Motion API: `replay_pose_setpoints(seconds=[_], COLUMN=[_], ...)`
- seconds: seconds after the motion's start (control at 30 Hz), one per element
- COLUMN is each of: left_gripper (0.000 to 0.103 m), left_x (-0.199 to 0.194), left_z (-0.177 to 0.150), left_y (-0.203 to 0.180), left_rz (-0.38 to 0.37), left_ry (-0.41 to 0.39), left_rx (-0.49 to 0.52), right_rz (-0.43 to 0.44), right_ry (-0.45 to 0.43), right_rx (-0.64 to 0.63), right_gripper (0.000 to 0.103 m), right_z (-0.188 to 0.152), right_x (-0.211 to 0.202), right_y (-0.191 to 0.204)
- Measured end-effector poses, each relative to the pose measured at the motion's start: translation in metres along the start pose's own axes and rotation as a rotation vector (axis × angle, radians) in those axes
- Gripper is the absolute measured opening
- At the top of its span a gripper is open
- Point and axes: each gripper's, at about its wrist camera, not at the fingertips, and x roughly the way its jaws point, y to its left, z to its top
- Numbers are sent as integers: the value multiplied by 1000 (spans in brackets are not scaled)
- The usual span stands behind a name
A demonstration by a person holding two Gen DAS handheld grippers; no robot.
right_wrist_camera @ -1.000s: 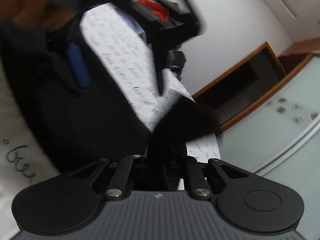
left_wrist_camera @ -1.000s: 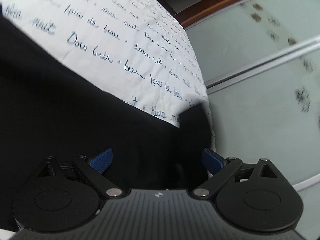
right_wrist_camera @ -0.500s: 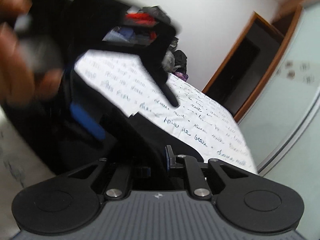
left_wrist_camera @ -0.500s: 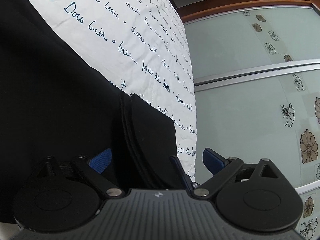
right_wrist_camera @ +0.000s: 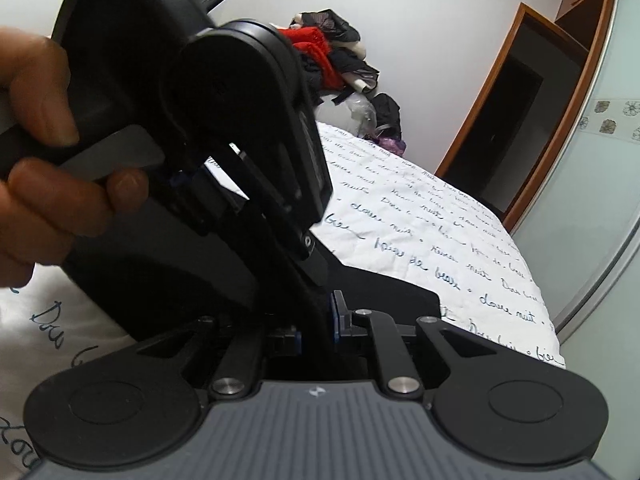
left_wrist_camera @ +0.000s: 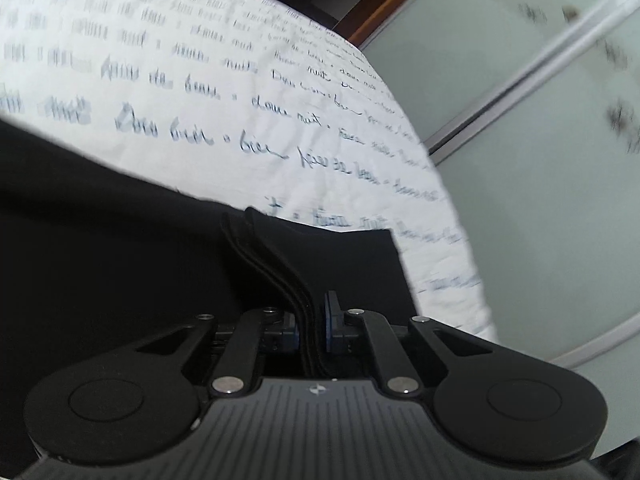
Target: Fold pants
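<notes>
The black pants [left_wrist_camera: 120, 240] lie on a white bedspread with blue handwriting [left_wrist_camera: 240, 92]. My left gripper [left_wrist_camera: 312, 324] is shut on a stacked edge of the pants, with several fabric layers pinched between its blue pads. In the right wrist view my right gripper [right_wrist_camera: 316, 324] is shut on a black fold of the pants [right_wrist_camera: 380, 292]. The left gripper's black body [right_wrist_camera: 240, 120], held by a hand [right_wrist_camera: 44, 160], looms close above and left of it and hides much of the pants.
A pile of clothes [right_wrist_camera: 332, 56] lies at the bed's far end by the white wall. A dark doorway with a wooden frame [right_wrist_camera: 516, 128] and frosted sliding doors with flower motifs [left_wrist_camera: 552, 160] stand to the right of the bed.
My left gripper has gone from open to shut on the pants' edge. The right gripper stays shut on the fabric and its view has tilted; the left gripper now sits closer to it.
</notes>
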Motion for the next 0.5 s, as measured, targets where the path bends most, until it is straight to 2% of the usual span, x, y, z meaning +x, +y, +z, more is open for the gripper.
replay_pose_setpoints(seconds=[0.13,0.5], left_gripper=[12,12], left_x=[-6,-23], left_z=[-4,-4], left_y=[-7,-1], left_rz=[81,165], left_ry=[-25,-46], left_rx=[100,187], right_rz=[14,80], right_ry=[17,12], right_rx=[6,119], right_gripper=[13,13], right_z=[4,9], right_x=[2,-2], right_y=[9,19])
